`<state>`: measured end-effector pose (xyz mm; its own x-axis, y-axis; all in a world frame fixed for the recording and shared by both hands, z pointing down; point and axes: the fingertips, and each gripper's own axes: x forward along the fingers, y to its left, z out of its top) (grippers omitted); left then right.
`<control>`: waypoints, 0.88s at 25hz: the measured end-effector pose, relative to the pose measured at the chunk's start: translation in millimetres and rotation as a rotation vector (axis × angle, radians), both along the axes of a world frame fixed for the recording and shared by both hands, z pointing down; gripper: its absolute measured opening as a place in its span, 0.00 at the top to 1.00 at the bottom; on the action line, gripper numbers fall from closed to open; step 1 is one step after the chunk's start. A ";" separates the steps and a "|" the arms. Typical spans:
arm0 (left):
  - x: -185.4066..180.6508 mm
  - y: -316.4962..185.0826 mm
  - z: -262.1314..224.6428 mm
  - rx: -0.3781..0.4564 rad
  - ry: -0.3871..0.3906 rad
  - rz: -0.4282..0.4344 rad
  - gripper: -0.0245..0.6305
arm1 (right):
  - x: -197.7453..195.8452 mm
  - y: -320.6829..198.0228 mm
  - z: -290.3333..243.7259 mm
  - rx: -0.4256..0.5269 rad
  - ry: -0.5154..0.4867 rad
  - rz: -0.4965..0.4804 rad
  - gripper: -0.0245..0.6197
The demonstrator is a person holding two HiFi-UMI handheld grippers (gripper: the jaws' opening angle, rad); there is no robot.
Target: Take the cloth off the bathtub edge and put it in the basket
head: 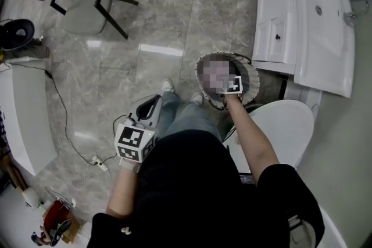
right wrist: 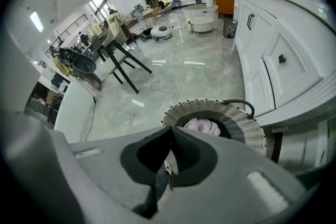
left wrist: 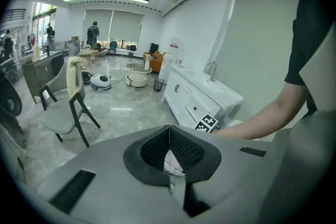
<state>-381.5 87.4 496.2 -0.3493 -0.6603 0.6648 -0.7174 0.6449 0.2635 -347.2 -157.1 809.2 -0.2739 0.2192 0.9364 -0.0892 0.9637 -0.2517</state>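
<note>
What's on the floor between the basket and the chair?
Nothing: in the head view, only bare polished floor lies between the basket and the chair.

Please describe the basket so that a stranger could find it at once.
Find the white cabinet along the wall, with dark handles on its doors. On the grey floor at its near end stands the basket, round and woven, with a pale pink cloth inside. Nothing else nearby is woven.

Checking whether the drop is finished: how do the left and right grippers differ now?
The right gripper hangs over the basket, where the cloth lies; the left gripper is off beside the person's leg, above the floor. The right points more steeply down than the left. Both have jaws together.
</note>
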 end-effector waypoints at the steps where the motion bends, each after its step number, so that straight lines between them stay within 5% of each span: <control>1: -1.1 -1.6 -3.1 0.008 -0.005 -0.001 0.94 | -2.0 1.2 -11.3 -0.017 -0.019 0.010 0.97; 6: -13.5 -9.6 -22.7 0.042 -0.030 0.014 0.94 | -21.1 11.5 -74.3 -0.095 -0.124 0.037 0.97; 22: -57.8 -20.8 -95.2 0.166 -0.147 0.032 0.94 | -61.1 42.7 -283.2 -0.128 -0.491 -0.026 0.97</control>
